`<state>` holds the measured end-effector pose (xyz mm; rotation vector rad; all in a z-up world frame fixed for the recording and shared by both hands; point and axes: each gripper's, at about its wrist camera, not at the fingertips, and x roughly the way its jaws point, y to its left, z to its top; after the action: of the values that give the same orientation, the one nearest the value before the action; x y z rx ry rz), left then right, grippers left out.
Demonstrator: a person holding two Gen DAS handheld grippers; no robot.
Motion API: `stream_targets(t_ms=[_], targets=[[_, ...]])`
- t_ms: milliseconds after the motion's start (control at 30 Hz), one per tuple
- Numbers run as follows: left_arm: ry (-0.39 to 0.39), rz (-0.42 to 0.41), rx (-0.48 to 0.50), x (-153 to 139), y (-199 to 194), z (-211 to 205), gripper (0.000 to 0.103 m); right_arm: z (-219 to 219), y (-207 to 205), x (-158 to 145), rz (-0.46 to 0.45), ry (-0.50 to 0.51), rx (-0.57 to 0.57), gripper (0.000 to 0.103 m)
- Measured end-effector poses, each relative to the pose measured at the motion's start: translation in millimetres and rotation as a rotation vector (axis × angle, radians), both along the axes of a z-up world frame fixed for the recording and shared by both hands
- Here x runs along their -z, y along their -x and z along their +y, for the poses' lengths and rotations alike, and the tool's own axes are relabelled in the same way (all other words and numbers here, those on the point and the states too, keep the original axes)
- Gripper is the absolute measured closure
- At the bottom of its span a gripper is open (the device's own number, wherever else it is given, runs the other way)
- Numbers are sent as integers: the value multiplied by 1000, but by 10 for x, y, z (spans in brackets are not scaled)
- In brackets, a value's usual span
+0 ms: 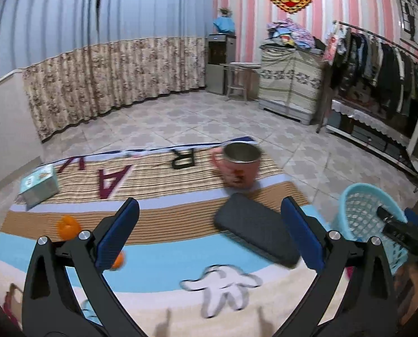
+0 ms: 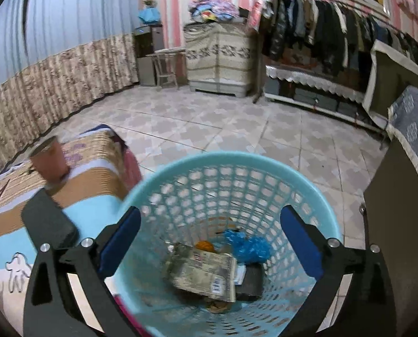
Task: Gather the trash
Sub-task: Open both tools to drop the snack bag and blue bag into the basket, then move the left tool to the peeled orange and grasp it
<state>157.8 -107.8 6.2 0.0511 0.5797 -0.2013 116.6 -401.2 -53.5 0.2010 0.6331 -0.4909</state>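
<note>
My left gripper (image 1: 210,205) is open and empty over a table under a striped cartoon cloth (image 1: 158,224). Two orange peel pieces lie by its left finger: one (image 1: 68,226) just outside it, one (image 1: 118,261) partly hidden behind it. A black case (image 1: 256,238) lies between the fingers, further off. My right gripper (image 2: 210,213) hangs open and empty above a light blue mesh basket (image 2: 228,158). The basket holds a crumpled printed wrapper (image 2: 203,275), a blue plastic bag (image 2: 248,247), an orange scrap (image 2: 206,245) and a dark flat item (image 2: 251,280).
A pink cup (image 1: 238,165) and a tissue box (image 1: 39,186) stand further back on the cloth. The basket (image 1: 357,193) stands on the tiled floor off the table's right end. A clothes rack (image 2: 335,28), a covered cabinet (image 2: 217,53) and dark furniture (image 2: 399,224) are nearby.
</note>
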Motion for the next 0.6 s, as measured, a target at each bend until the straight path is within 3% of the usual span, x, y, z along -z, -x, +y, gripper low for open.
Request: stream_targets(t_ms=[200, 600], targets=[[-54, 15, -65, 71, -7, 494, 5, 642, -102, -193, -45, 52, -140, 5], [-23, 52, -239, 142, -206, 1411, 5, 1766, -257, -205, -16, 142, -362, 5]])
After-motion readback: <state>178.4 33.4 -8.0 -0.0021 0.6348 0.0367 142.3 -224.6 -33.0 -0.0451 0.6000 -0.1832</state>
